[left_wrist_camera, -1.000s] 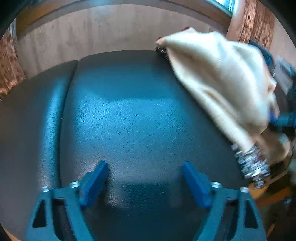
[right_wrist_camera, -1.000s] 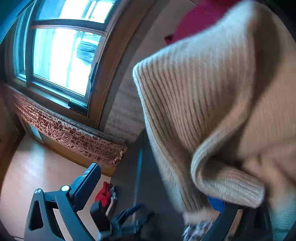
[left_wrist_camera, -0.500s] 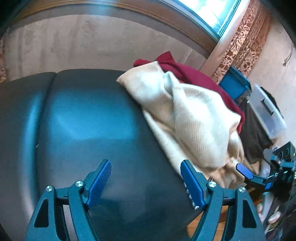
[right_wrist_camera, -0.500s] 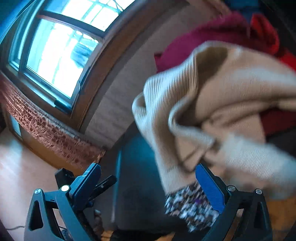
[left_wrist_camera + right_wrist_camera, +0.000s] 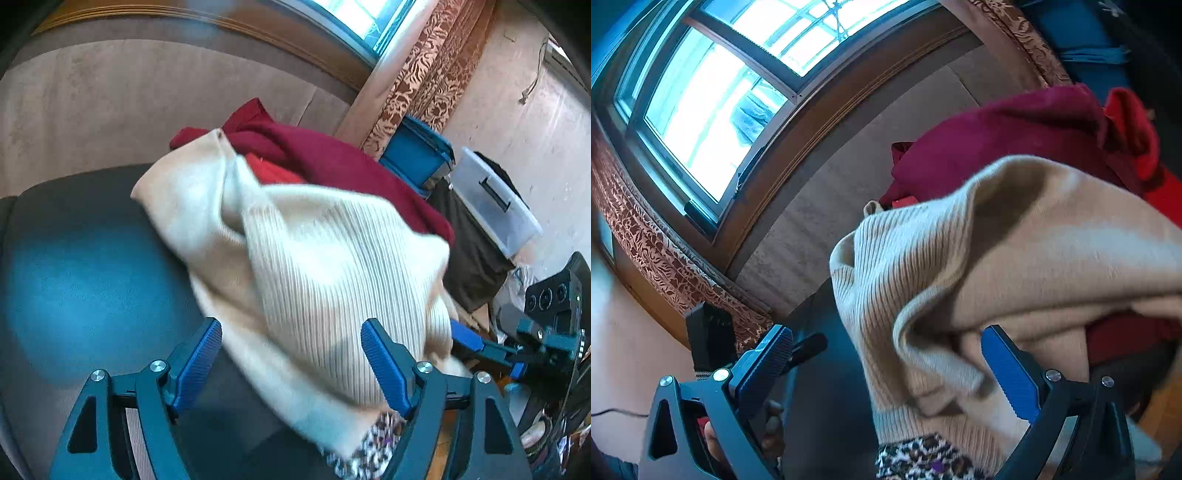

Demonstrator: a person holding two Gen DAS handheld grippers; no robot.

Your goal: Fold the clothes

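A: Both jaws are standing wide, gripping nothing: left gripper (image 5: 291, 354), right gripper (image 5: 886, 369).

B: The beige sweater (image 5: 325, 266) is lying crumpled on the dark cushion (image 5: 81, 266), against red clothes (image 5: 332, 162). Soft, floppy knit; I'm favouring its ribbed hem (image 5: 945, 424).

- Black leather seat (image 5: 81, 266): left half bare, open room across it up to the back edge.
- Beige ribbed sweater (image 5: 332, 266) heaped over the seat's right half, spilling past the front right edge; blocks that side.
- Sweater bulk sits between the spread fingers of the left gripper (image 5: 291, 354) and of the right gripper (image 5: 886, 365).
- Dark red garment (image 5: 332, 158) piled at the back right corner behind the sweater, against the brown backrest (image 5: 110, 103).
- Leopard-print fabric (image 5: 923, 459) under the sweater hem at the front edge.
- Right of the seat: blue bin (image 5: 413, 151), clear storage box (image 5: 495, 203), crowded.
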